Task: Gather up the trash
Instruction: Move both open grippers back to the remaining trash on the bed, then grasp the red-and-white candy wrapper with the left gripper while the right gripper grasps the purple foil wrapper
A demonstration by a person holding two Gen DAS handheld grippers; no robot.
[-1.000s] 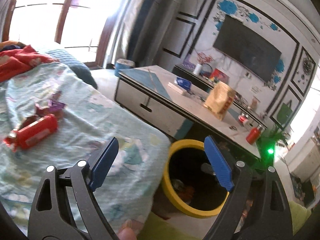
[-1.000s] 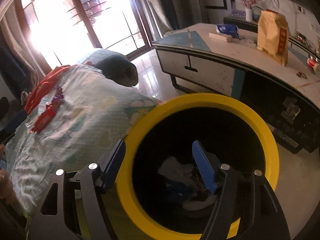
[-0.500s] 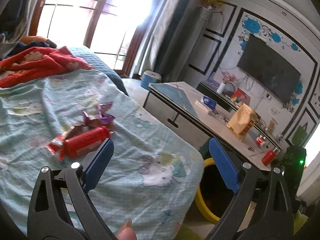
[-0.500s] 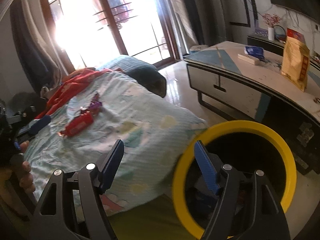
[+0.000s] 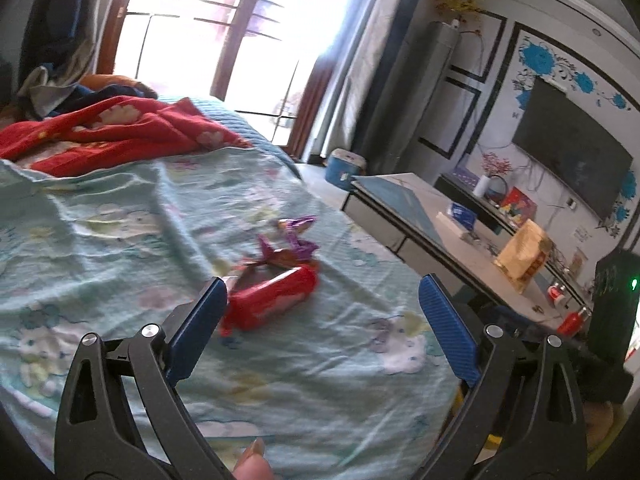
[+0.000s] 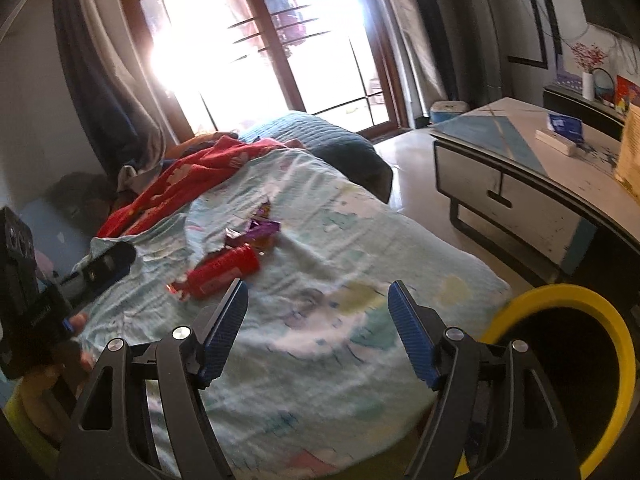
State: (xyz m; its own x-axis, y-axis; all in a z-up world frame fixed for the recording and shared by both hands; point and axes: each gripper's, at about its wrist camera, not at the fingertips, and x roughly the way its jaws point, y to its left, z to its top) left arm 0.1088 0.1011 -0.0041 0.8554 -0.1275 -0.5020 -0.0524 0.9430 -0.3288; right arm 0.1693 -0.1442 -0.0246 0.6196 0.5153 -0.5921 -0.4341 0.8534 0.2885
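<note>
Left hand-held gripper (image 5: pixel 322 322): jaws spread wide, nothing between them, hovering over the bed (image 5: pixel 120 240). Its left blue pad (image 5: pixel 196 326) sits just beside the near end of the red wrapper (image 5: pixel 270 302); touching or not, can't tell from this angle.

Right hand-held gripper (image 6: pixel 318 330): jaws also wide apart, empty, above the bed's near end.

Trash: red wrapper lies flat on the light green bedsheet (image 5: pixel 320 380), roughly mid-bed, long axis running diagonally. Purple wrappers (image 5: pixel 294 240) are crumpled just behind it, touching or overlapping its far end. Right wrist view shows the same pair: red wrapper (image 6: pixel 222 272) ahead-left of the right gripper's left pad, purple wrappers (image 6: pixel 256 230) right behind it.

Bin (image 6: pixel 560 300): yellow rim, dark inside, on the floor off the bed's near-right corner, next to the low worktop (image 6: pixel 520 208). Only part of the rim is in frame; contents not visible.

Rest: red blanket (image 5: pixel 112 132) bunched toward the far end of the bed. On the worktop, a tan snack bag (image 5: pixel 524 256) standing upright, a blue pack (image 5: pixel 462 214) near the far edge, and a red bottle (image 5: pixel 572 320) at the near-right end. TV (image 5: pixel 572 172) on the wall behind.
</note>
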